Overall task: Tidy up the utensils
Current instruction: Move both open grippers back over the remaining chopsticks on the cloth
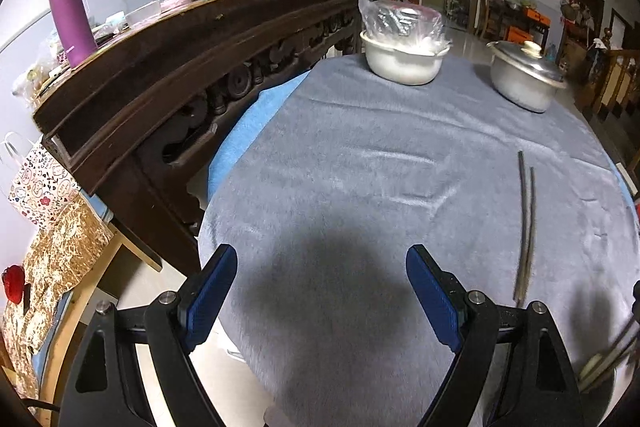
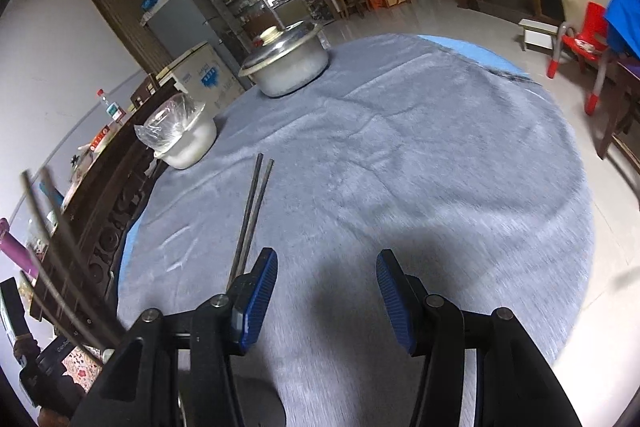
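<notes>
Currently both the left gripper (image 1: 322, 297) and right gripper (image 2: 326, 297) have fingers spread with nothing between them, so the thin chopsticks (image 2: 252, 215), lying flat on the table (image 2: 420, 155) just beside the right fingers, may slip or scatter under an off-centre pinch.

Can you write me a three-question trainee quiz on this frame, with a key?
1. True or false: the left gripper is shut on the chopsticks.
2. Which pot carries a metal lid: A) the white pot or B) the metal pot?
3. Fill in: the white pot's top is covered by a clear plastic ____.

Key:
1. False; both it and the right gripper are open, with nothing between the pads, and the chopsticks lie on the grey cloth.
2. B.
3. Bag.
</notes>
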`<state>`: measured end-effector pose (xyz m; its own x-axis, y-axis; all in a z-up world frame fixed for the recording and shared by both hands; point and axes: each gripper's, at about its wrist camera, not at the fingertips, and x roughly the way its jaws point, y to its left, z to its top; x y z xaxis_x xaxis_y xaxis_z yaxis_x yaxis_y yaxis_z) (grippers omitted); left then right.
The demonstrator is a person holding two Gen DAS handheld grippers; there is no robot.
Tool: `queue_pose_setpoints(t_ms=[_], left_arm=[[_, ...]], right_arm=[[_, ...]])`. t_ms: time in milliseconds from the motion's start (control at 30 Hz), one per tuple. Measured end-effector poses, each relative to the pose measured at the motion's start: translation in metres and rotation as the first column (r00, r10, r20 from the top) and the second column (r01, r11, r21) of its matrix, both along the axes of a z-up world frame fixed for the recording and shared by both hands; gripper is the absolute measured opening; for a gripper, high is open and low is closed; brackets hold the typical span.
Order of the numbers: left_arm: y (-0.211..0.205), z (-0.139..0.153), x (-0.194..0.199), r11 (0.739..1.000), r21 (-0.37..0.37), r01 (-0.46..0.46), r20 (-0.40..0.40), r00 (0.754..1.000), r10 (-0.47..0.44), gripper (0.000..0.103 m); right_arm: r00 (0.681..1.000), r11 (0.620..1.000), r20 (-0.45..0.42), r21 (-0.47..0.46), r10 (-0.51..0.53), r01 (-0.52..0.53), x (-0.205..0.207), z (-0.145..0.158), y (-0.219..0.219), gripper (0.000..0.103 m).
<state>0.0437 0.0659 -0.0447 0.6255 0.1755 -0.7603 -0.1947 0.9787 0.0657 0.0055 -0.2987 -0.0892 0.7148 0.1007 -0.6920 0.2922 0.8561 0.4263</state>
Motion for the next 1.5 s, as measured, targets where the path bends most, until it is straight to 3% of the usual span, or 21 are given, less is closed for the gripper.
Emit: queue_pose_setpoints(t_ms=[367, 733, 1033, 1233, 1500], left_arm=[[-0.011, -0.016, 0.062, 0.999, 0.038, -0.009, -0.059, 0.998, 0.012, 0.087], [-0.046, -0.030, 0.119, 0.996, 0.058, 0.063, -0.089, 0.994, -0.058, 0.087], [-0.062, -0.039, 0.154, 0.994, 0.057, 0.094, -0.107, 0.990, -0.088, 0.087], [-0.072, -0.046, 0.165, 0.992, 0.028, 0.123, -0.118, 0.986, -0.119, 0.087], [-0.088, -0.050, 0.174, 0.983, 0.039, 0.180, -0.124, 0.977, -0.174, 0.087]], right_arm=[[0.990, 0.985, -0.031, 0.115, 0.137, -0.132, 0.093, -0.017, -0.004, 0.055], [0.970, 0.961, -0.066, 0.166, 0.233, -0.220, 0.167, -0.033, 0.005, 0.054], [0.953, 0.948, -0.081, 0.162, 0.291, -0.276, 0.206, -0.041, 0.019, 0.042], [0.948, 0.949, -0.101, 0.128, 0.302, -0.289, 0.230, -0.049, 0.031, 0.035], [0.935, 0.953, -0.217, -0.056, 0.279, -0.297, 0.246, -0.064, 0.055, 0.021]])
